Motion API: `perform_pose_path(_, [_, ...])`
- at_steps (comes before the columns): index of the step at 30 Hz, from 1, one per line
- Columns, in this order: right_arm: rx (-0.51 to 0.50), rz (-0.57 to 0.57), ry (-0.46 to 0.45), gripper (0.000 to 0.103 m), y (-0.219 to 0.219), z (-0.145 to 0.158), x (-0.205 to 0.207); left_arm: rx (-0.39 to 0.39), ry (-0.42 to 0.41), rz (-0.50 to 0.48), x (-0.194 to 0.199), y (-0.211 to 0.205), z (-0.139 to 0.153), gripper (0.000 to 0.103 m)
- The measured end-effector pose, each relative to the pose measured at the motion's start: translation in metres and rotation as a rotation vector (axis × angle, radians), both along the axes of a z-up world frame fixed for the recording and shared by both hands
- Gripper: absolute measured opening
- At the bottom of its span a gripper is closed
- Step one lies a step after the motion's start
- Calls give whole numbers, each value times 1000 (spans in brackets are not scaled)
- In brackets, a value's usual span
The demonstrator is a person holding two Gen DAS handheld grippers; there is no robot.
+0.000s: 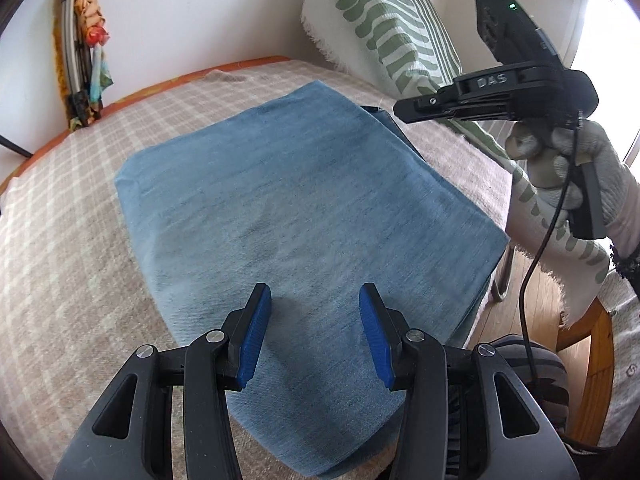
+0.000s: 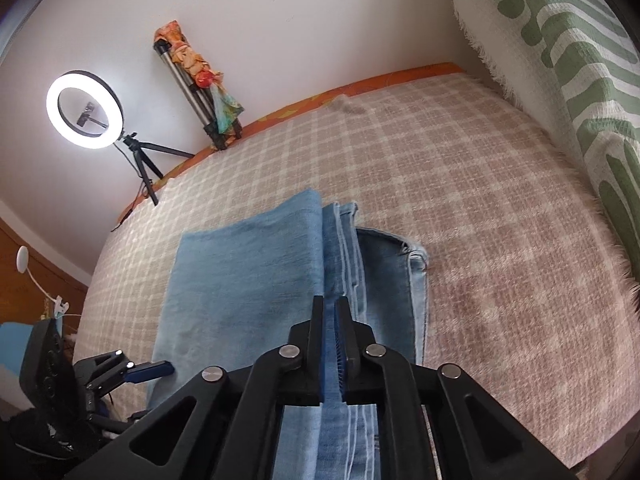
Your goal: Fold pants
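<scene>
PANTS: folded blue denim pants (image 1: 296,204) lie flat on the checked bed blanket (image 1: 80,208) | HANDLING: soft, fairly heavy, layers liable to shift; take hold at the stacked edge | LEFT tool (image 1: 316,330): released, jaws apart above the denim | RIGHT tool (image 2: 331,346): nearly clenched, denim layers between its jaws | SURROUNDINGS: green-patterned cushion (image 2: 568,40) alongside, ring light (image 2: 85,110) and tripod (image 2: 200,100) at the wall, well apart.

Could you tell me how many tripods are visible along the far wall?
2. The ring light's tripod stands on the left; a folded tripod, with a colourful cloth draped over it, leans against the wall to its right. Others may be hidden.
</scene>
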State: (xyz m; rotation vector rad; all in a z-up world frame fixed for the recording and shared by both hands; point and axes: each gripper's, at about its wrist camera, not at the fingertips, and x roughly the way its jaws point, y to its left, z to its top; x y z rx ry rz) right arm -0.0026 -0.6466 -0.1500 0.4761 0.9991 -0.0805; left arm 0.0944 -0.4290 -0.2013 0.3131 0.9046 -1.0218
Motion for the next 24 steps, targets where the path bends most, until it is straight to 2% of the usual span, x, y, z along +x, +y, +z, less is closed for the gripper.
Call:
perform_pose_path(2, [16,29,-20,17,8,3,-3,4,-7,-2,-2,-1,-1,44])
perform_pose_path(4, [25,74,-23,19,18,5,-4,5,-12,-1,-3,-1,-1,44])
perform_pose_path(10, [-29,169,47,20,49,-6,-3,8,-34,-1,-10,1,-2,44])
perform_pose_path(17, [-19,150,112,20,48,-28,-2,8,-56,-2,-18,4,-4,44])
perform_pose_path(24, [-5,136,127,20,46,-34,-1,8,-41,2,-17,8,-1,47])
